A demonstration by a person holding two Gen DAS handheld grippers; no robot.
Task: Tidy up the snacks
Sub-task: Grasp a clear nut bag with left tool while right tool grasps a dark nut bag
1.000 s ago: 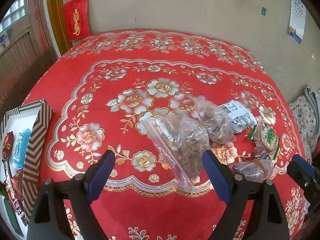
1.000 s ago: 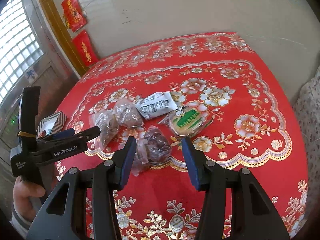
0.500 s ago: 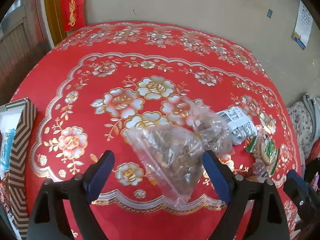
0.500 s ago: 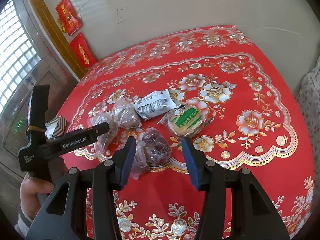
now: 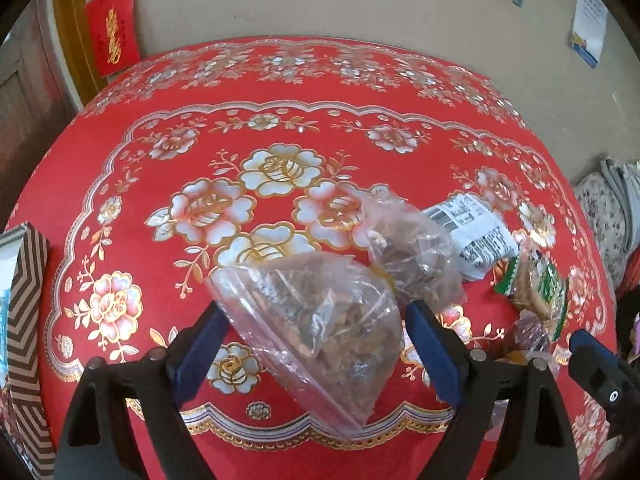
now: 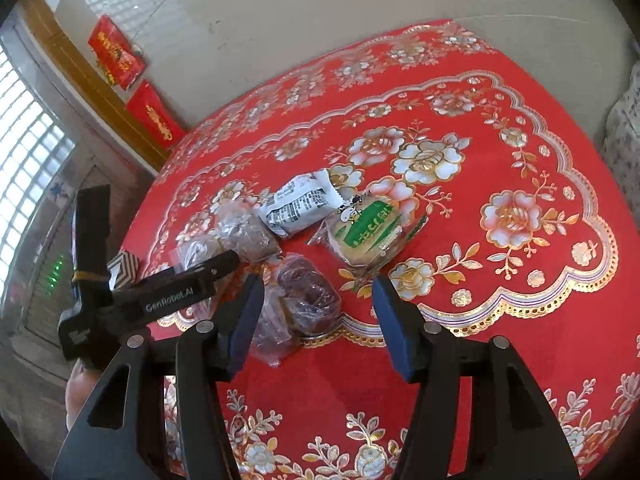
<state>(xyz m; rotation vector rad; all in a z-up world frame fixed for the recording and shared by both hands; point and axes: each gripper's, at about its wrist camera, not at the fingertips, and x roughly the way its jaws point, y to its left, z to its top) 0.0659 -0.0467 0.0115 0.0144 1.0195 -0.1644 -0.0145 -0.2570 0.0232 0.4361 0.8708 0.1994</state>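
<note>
The left gripper (image 5: 312, 344) is held over the near edge of the table (image 5: 280, 88), its jaws spread wide with the clear zip bag (image 5: 320, 320) of brown dried pieces lying between them but not pinched; whether a pad touches the film cannot be told. This bag is the nearest snack to the left gripper and serves as landmark. Just behind it and to its right lies a second clear bag (image 5: 412, 252) of similar contents, touching or overlapping it. Beyond that lies a white printed packet (image 5: 472, 232), and farther right a green-labelled pastry pack (image 5: 536, 288). A striped box (image 5: 28, 300) stands well to the landmark's left, at the table's edge.

The right gripper (image 6: 316, 320) hovers with jaws open above a bag of dark fruit (image 6: 308, 296), gripping nothing.

Handling, as judged: the zip bag looks light, limp and slippery, its loose contents free to shift and sag. A pinch across the bulging middle may crush pieces or slide off; the flatter film near the sealed strip offers a firmer hold.
</note>
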